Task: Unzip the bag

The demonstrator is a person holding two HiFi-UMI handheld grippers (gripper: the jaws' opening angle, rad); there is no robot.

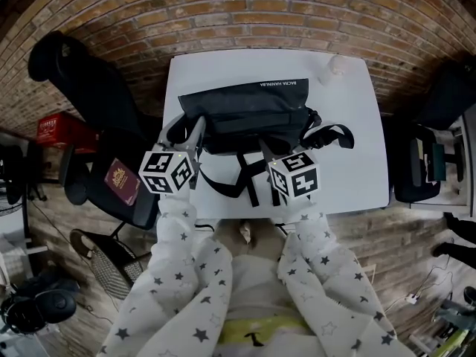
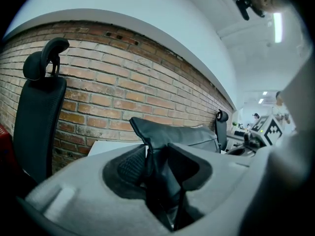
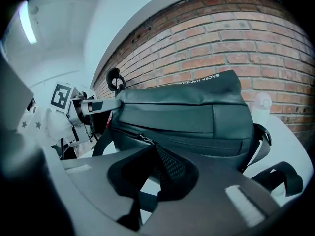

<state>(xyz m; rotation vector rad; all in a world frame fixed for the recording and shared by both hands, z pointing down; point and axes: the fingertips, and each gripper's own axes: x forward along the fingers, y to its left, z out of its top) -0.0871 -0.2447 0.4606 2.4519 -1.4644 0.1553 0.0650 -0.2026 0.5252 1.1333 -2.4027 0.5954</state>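
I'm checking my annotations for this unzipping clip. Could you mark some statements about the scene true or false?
1. The bag lies on the white table. True.
2. The left gripper is empty. False: its jaws pinch the fabric at the bag's end.
3. The right gripper has its jaws wide apart. False: they are closed at the zipper pull.
4. A red booklet lies on the table. False: it lies on a black chair beside the table.
5. A strap trails from the bag over the table. True.
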